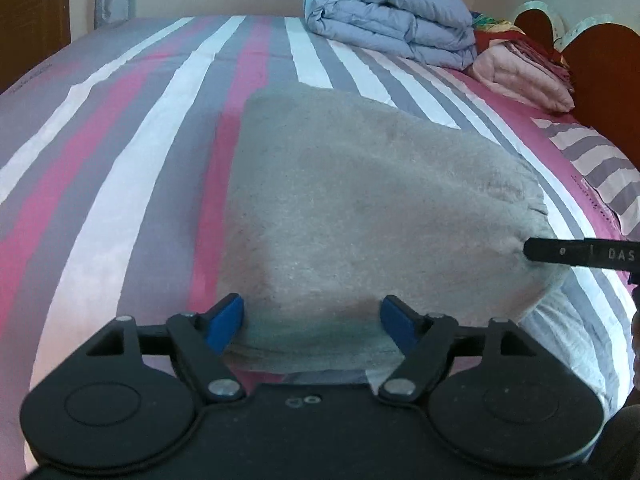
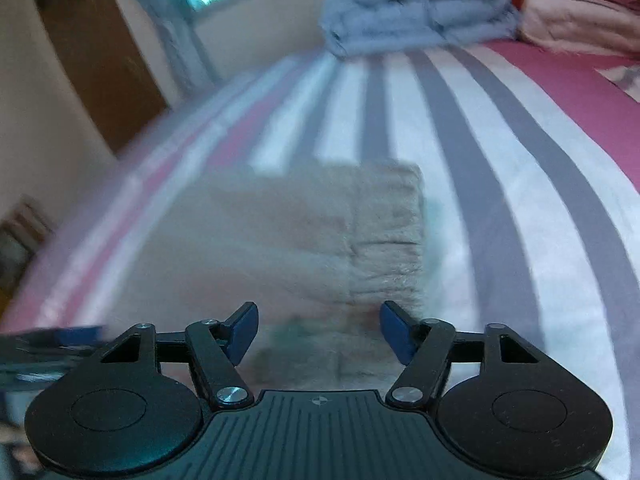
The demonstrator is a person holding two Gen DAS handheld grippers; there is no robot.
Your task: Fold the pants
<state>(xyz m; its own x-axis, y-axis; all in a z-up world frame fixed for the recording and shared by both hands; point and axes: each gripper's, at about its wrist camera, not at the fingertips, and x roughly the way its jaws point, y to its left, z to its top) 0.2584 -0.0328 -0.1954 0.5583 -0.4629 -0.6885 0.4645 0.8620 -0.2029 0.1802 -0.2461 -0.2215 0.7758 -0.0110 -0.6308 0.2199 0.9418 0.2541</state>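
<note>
Grey pants (image 1: 360, 208) lie folded mid-bed; left gripper (image 1: 312, 320) and right gripper (image 2: 318, 330), both wide and empty, should pinch the near edge evenly.

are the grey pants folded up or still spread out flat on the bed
Folded. The grey pants lie as one compact block on the striped bed, layered edges stacked at the waistband end; no legs stretch out.

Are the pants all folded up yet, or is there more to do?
Nearly done, it looks like. The gray pants already lie in a compact folded bundle on the striped bed, waistband edge to the right. Right now the left gripper is open at the near edge, and the right gripper is open too, holding nothing. What may be left is one last fold or smoothing.
</note>
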